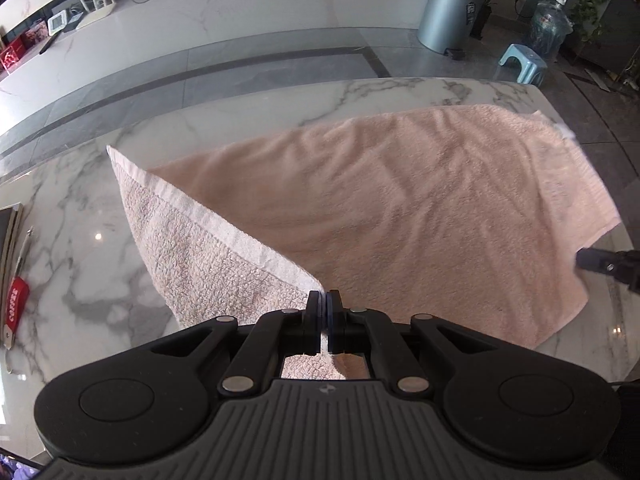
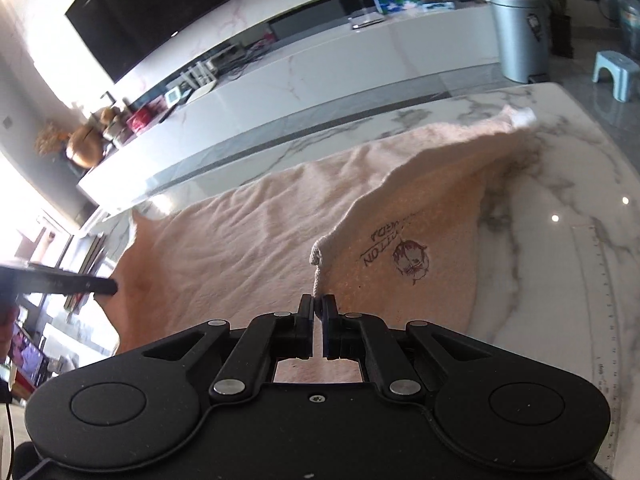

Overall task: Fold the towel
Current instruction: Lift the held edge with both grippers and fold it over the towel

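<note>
A pale pink towel (image 1: 400, 208) is spread across the marble table (image 1: 80, 248). My left gripper (image 1: 324, 300) is shut on the towel's near left corner, which is lifted so its white hem and underside (image 1: 208, 256) face the camera. In the right wrist view the same towel (image 2: 240, 240) shows, and my right gripper (image 2: 318, 304) is shut on its near right corner. That raised flap shows a printed logo (image 2: 400, 254). The right gripper's fingertips (image 1: 596, 260) appear at the towel's right edge in the left view; the left gripper's fingers (image 2: 80, 285) appear at the left in the right view.
A red flat object (image 1: 16, 304) and a dark book (image 1: 8, 232) lie at the table's left edge. Beyond the table's far edge are a white marble TV bench (image 2: 320, 60), a grey bin (image 1: 452, 12) and a blue stool (image 1: 524, 62). A ruler strip (image 2: 604, 320) runs along the table's right.
</note>
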A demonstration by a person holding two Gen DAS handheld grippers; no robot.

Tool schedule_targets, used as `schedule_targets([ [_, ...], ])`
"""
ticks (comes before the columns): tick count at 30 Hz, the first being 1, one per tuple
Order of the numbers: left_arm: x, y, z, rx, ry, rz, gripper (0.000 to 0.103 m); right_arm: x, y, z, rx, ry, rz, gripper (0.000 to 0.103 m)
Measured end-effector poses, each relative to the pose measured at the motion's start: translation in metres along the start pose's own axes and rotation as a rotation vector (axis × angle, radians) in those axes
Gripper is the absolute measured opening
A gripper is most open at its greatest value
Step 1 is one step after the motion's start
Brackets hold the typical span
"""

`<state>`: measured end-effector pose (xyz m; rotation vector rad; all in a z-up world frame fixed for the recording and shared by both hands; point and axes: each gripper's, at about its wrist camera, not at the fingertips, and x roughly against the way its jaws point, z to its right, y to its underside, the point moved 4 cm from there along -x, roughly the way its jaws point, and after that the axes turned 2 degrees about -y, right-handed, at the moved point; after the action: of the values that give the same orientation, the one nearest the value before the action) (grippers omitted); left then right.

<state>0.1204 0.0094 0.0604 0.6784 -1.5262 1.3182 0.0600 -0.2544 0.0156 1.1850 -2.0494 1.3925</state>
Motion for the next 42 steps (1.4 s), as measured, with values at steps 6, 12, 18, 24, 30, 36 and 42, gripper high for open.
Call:
schedule_targets([
  [6, -0.007, -0.01, 0.038, -0.06, 0.067, 0.004, 0.002, -0.009, 0.012, -0.041, 0.109, -0.055, -0.073, 0.001],
  [12, -0.017, -0.016, 0.069, -0.106, 0.121, 0.001, 0.002, -0.008, 0.02, -0.014, -0.002, 0.005, -0.072, 0.013],
  [18, -0.026, -0.016, 0.081, -0.111, 0.159, -0.009, 0.002, -0.003, 0.02, 0.035, -0.232, 0.023, -0.052, 0.044],
  [24, -0.037, -0.017, 0.091, -0.112, 0.192, -0.024, 0.002, -0.023, 0.018, 0.057, -0.456, -0.02, -0.066, 0.045],
  [30, -0.044, -0.019, 0.093, -0.117, 0.204, -0.038, 0.002, -0.04, 0.018, 0.068, -0.554, -0.062, -0.05, 0.03],
  [36, -0.043, -0.017, 0.086, -0.094, 0.224, -0.043, 0.002, -0.041, 0.007, 0.05, -0.423, -0.078, -0.034, 0.004],
  [42, -0.039, -0.014, 0.078, -0.063, 0.252, -0.045, 0.002, -0.038, 0.003, 0.019, -0.305, -0.124, -0.051, 0.004],
])
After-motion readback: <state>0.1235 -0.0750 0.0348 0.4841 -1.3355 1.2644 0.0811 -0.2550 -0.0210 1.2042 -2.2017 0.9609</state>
